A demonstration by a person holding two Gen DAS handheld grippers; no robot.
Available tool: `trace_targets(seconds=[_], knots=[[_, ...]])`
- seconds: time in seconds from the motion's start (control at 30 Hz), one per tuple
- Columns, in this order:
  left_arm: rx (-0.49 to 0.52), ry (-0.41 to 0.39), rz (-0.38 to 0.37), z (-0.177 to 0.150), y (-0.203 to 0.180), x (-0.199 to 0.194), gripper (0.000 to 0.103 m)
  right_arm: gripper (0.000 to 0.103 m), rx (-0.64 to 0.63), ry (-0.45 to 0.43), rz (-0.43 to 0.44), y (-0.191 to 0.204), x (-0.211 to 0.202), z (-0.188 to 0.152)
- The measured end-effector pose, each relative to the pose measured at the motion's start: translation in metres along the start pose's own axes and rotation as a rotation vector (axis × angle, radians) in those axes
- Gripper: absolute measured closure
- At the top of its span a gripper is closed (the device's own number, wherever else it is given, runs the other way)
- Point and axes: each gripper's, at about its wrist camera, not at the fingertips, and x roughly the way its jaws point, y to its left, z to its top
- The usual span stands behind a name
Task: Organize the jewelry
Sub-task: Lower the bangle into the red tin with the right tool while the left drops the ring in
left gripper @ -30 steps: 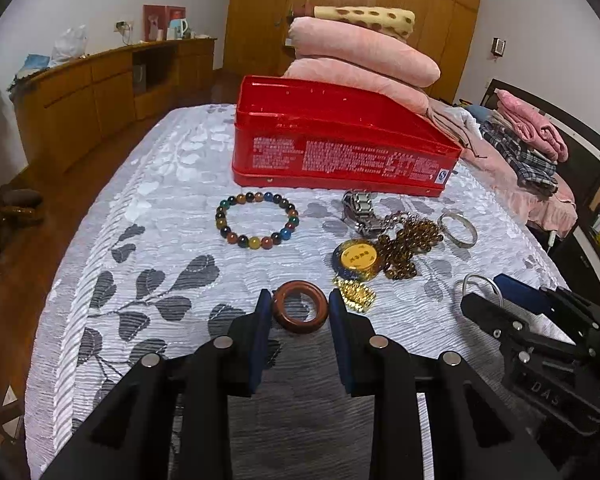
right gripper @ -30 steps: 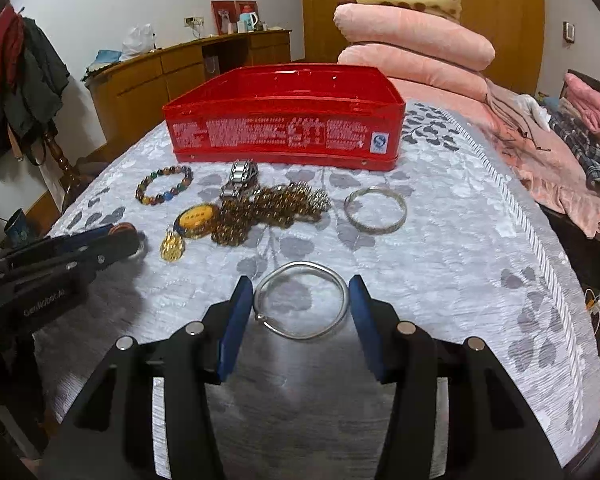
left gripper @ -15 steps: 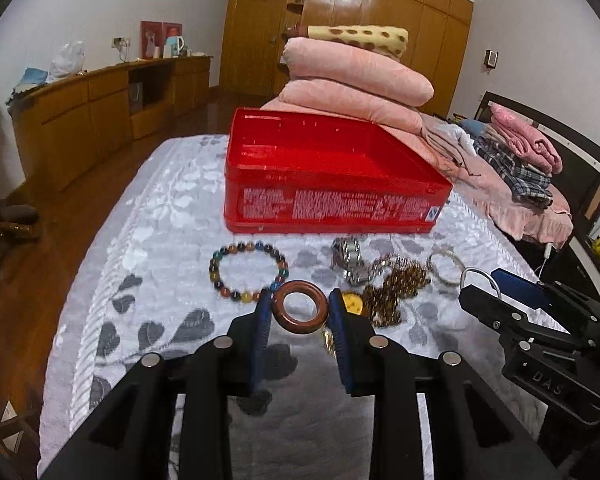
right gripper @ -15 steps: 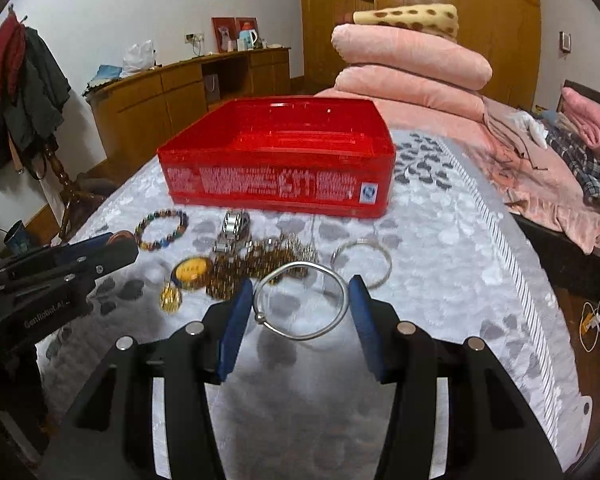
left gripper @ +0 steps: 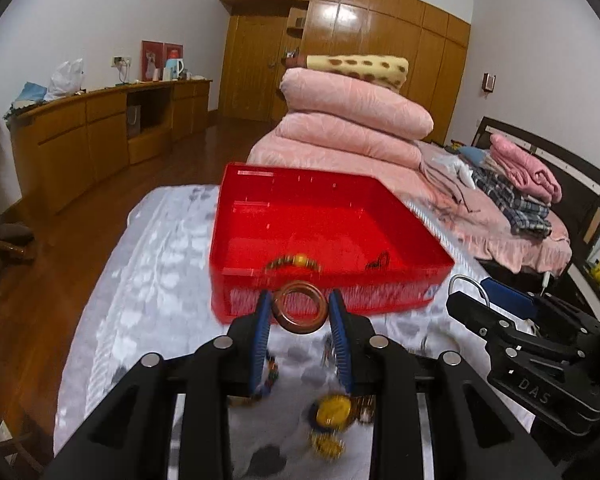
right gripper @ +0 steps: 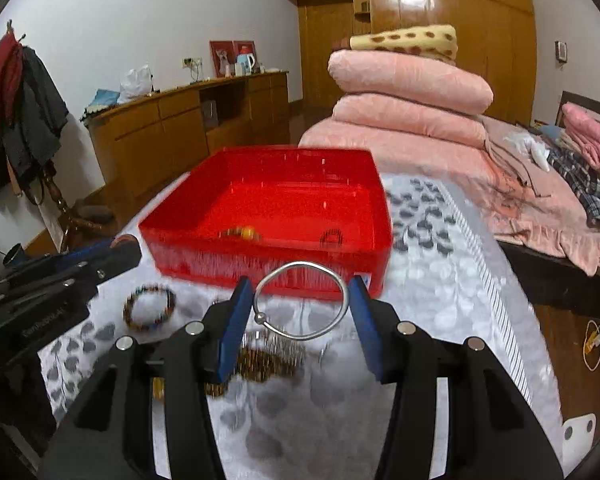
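We've got the L gripper (left gripper: 299, 312) clamped across a brown ring bangle (left gripper: 299, 307), rigid and smooth, so we judge it could slip unless pinched at opposite outer edges. R gripper (right gripper: 300, 306) holds a thin silver bangle (right gripper: 300, 300) the same way: light, springy wire, easily bent, we reckon. Red box (left gripper: 328, 220) sits just ahead of both; a beaded bracelet (right gripper: 150, 307) lies below-left of R.

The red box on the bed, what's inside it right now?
Inside the red box, two pieces lie near the front wall: a beaded bracelet with a yellow bead and a small dark ring of beads. That wall hides anything right behind it.
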Motion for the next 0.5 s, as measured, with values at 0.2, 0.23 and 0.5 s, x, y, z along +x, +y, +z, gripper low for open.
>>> trace_targets(seconds=[0.2, 0.23, 0.5], knots=[[-0.008, -0.02, 0.002, 0.028, -0.002, 0.02, 0.074, 0.055, 0.022, -0.028, 0.019, -0.009, 0.018, 0.033], [-0.008, -0.021, 0.007, 0.034, -0.002, 0.027, 0.074, 0.055, 0.024, -0.028, 0.018, -0.01, 0.023, 0.037], [-0.026, 0.013, 0.028, 0.055, 0.003, 0.069, 0.074, 0.055, 0.063, 0.017, 0.031, -0.019, 0.067, 0.057]])
